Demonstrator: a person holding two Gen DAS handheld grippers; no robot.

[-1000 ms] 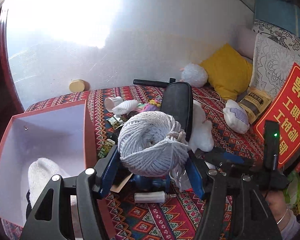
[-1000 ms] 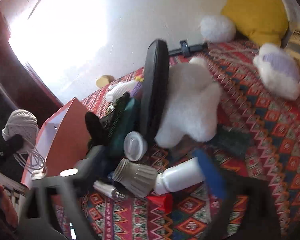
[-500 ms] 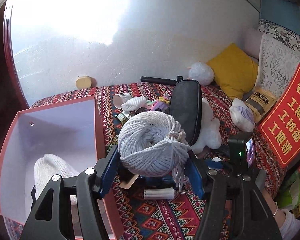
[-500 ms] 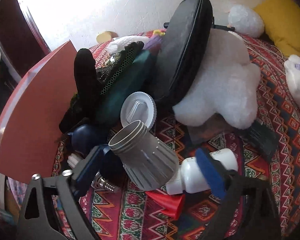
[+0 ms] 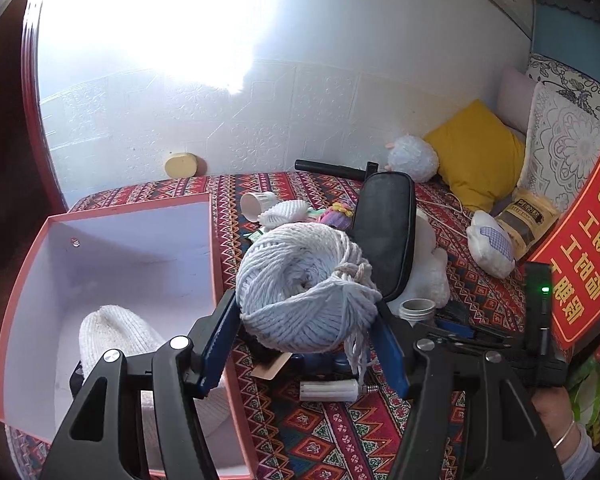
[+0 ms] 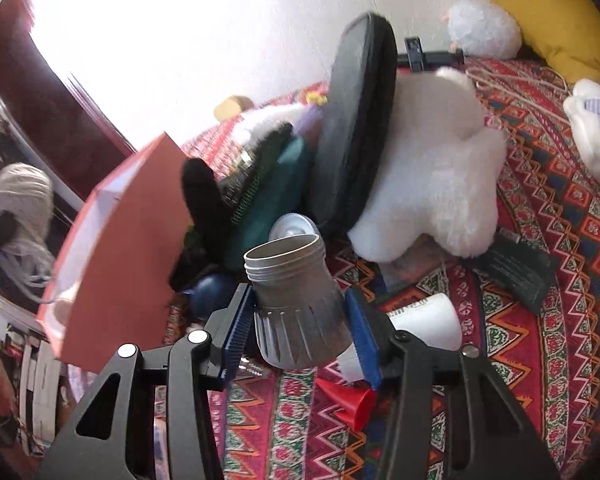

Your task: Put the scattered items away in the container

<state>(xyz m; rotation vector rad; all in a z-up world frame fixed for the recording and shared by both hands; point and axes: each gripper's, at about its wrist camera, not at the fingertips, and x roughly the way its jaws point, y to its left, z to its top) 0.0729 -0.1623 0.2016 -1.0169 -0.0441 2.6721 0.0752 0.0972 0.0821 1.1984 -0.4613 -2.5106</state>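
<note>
Now right gripper (image 6: 300, 320) clamps grey housing (image 6: 300, 304), lifted; left gripper (image 5: 306, 340) keeps yarn ball (image 5: 304, 288).

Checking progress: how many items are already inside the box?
1: a white knit hat at the bottom of the box; the left gripper's fingers may hide more.

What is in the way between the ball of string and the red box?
Nothing visible blocks it. The left gripper holds the ball of string just right of the red box, whose top is open. Only a white knitted hat lies inside, with bare floor behind it.
</note>
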